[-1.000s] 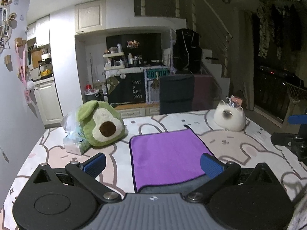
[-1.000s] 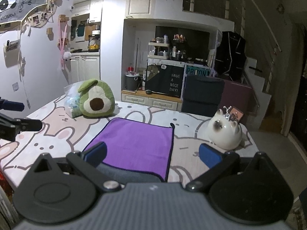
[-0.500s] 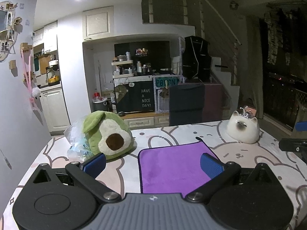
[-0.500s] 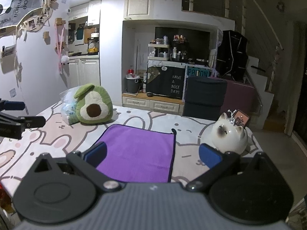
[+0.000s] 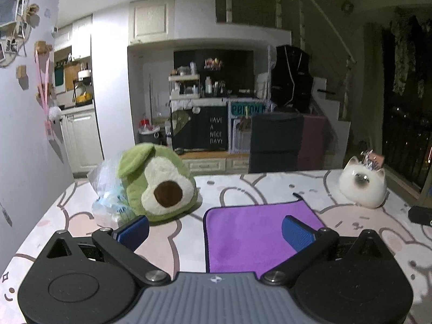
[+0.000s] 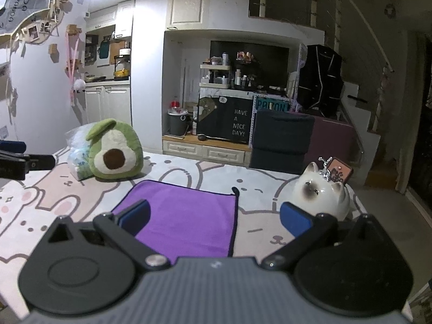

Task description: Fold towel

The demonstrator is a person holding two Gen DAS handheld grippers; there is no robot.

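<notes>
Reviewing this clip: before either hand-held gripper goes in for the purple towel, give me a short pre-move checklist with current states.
1. Towel lies flat, with no creases visible: ok.
2. Left hand-held gripper open and empty: ok.
3. Right hand-held gripper open and empty: ok.
4. Avocado plush off the towel, apart from its far left corner: ok.
5. Cat figurine off the towel, to its right: ok.
6. Near edge of the towel visible for a grasp: cannot tell, since both gripper bodies hide it.
</notes>
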